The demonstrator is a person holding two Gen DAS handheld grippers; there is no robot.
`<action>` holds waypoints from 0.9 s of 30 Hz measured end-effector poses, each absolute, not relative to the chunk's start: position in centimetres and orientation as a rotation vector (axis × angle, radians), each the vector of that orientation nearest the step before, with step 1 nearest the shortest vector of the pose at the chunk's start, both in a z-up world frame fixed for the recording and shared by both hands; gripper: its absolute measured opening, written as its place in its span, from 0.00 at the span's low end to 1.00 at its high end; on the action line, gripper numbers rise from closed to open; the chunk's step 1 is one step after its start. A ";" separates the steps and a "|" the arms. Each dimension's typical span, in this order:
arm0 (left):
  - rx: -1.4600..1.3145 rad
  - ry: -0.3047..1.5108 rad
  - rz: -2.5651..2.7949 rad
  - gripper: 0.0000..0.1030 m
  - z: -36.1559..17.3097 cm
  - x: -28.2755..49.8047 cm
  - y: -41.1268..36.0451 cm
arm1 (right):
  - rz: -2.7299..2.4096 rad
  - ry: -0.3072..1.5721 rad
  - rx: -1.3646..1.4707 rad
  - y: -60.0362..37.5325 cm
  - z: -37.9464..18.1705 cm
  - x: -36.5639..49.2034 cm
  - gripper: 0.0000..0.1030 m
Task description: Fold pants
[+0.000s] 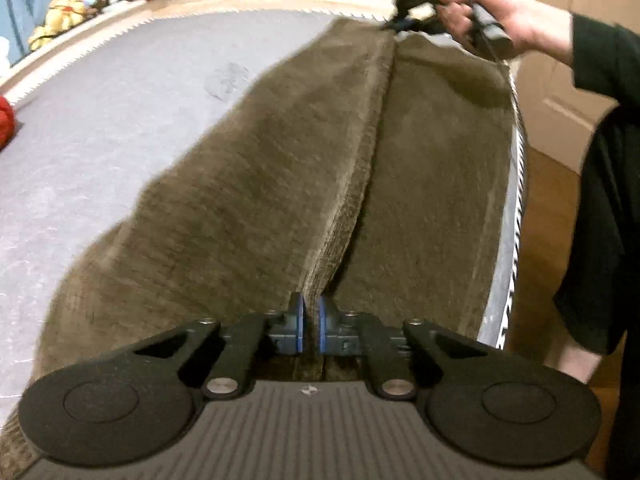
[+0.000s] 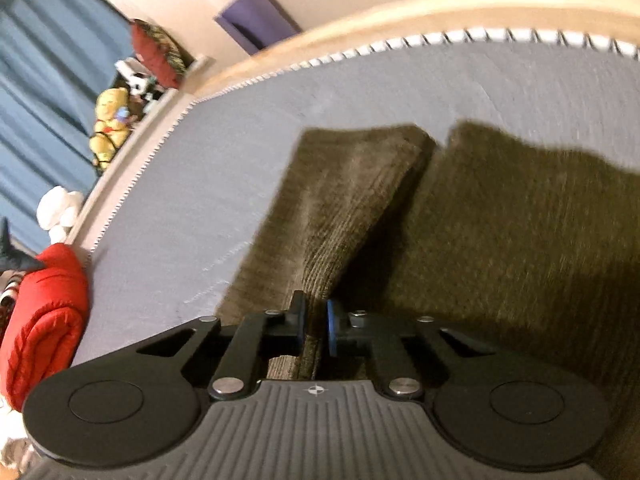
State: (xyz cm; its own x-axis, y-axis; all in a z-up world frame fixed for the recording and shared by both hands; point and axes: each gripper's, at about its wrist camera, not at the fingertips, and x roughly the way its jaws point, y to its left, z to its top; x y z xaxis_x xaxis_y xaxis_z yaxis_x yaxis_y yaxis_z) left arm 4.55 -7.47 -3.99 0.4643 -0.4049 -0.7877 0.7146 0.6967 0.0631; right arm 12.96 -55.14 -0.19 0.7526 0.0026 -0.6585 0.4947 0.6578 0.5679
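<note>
Olive-brown corduroy pants (image 1: 280,168) stretched taut over grey mattress (image 1: 100,120), for folding: left gripper (image 1: 311,324) clamping fabric at 6 o'clock, right gripper (image 1: 404,26) pinching at 1 o'clock.

Black hand-held gripper (image 1: 311,326) with blue pads (image 1: 298,328); bare hand (image 1: 492,16), dark sleeve (image 1: 600,72).

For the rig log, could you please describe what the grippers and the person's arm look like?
Both the left gripper and the right gripper have black linkage fingers, blue pads, round black discs and a ribbed grey body with a small compass mark. The right hand is bare, with a black sleeve.
</note>
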 end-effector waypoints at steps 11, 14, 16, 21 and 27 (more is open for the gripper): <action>0.486 0.681 -0.859 0.06 0.3 -1.1 -5.5 | -0.463 0.681 0.680 -54.3 8.8 1.6 0.08; 0.542 0.726 -0.896 0.06 -0.4 -2.4 -5.5 | -0.520 0.752 0.698 -54.6 7.5 -1.9 0.08; 0.584 0.768 -0.918 0.06 -1.4 -2.9 -5.9 | -0.511 0.801 0.757 -55.1 5.6 -3.3 0.08; 0.578 0.794 -0.914 0.19 -1.8 -2.8 -7.0 | -0.467 0.779 0.978 -58.9 0.5 -4.6 0.45; 0.376 0.773 -0.895 0.29 0.0 -1.3 -6.5 | -0.428 0.678 1.171 -63.2 -2.0 -3.7 0.53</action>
State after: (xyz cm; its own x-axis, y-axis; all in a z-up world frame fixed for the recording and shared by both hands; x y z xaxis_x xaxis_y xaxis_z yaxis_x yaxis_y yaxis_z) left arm -1.31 -6.55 -0.01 0.3858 -0.5545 -0.7374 0.8100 0.5861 -0.0170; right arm -3.67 -63.19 -2.00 0.7289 0.0366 -0.6837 0.6328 0.3451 0.6932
